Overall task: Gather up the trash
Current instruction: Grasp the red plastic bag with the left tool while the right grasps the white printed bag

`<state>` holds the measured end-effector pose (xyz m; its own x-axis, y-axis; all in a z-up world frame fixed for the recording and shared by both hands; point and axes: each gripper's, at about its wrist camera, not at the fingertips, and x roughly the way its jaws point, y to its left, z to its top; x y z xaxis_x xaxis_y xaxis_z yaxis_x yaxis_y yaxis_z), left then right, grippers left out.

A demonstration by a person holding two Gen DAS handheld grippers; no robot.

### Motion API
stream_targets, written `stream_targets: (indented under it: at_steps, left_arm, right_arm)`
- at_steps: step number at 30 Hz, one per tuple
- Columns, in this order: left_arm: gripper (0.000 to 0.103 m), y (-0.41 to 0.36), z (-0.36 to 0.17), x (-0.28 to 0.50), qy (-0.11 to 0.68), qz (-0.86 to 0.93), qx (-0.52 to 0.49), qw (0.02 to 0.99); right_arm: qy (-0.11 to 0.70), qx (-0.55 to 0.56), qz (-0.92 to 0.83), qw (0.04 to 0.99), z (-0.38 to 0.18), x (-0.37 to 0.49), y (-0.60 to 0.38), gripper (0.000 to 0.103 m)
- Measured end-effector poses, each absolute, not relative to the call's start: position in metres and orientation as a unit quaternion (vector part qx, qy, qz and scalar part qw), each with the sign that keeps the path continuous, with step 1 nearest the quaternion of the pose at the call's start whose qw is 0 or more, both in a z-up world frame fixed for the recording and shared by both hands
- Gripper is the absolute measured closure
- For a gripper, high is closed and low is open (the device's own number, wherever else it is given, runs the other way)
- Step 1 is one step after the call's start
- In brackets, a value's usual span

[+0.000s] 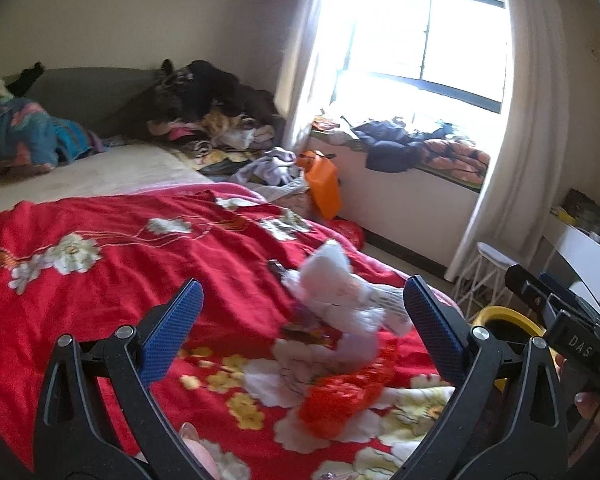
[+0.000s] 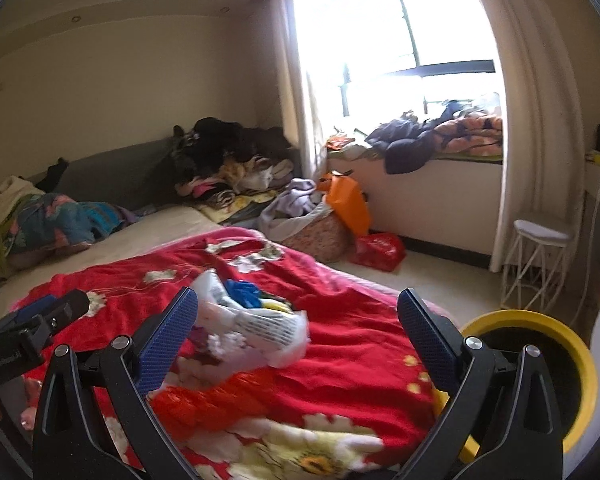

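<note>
**A:** Left wrist view first: where does the trash lie from your left gripper [image 1: 300, 320]?

**B:** Your jaws are spread wide and hold nothing. A pile of crumpled white tissue and wrappers [image 1: 340, 300] sits on the red floral blanket [image 1: 100, 240], ahead and toward your right-hand finger. A red plastic bag [image 1: 344, 394] lies nearer you, low between the fingers. The pile's long axis runs away from you, up and slightly left. A yellow-rimmed bin [image 1: 504, 314] stands off the bed edge to the right.

**A:** And the right wrist view?

**B:** Your right gripper [image 2: 298, 322] is also released and empty. Here the trash pile [image 2: 256, 328] lies ahead, close against your left-hand finger, stretched roughly across the view. The red bag [image 2: 204, 404] is below it. The yellow bin [image 2: 540, 380] is just beside your right finger.

**A:** Which hand is nearer?

**B:** Judging from both views, they look about equally close; the right sits nearer the bin.
</note>
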<state>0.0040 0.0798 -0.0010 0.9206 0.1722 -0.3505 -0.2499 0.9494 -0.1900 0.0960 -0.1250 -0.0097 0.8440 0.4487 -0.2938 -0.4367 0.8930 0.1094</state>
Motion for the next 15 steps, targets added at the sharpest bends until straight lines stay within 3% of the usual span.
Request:
stream_targets:
  at_steps: [9, 15]
  left_arm:
    - [0.011, 0.121, -0.02, 0.006, 0.195, 0.106, -0.138, 0.965]
    - [0.011, 0.115, -0.049, 0.021, 0.243, 0.046, -0.13, 0.96]
  right_arm:
    - [0.195, 0.009, 0.248, 0.949, -0.015, 0.132, -0.09, 0.006]
    - [0.277, 0.028, 0.241, 0.93, -0.041, 0.182, -0.089, 0.006]
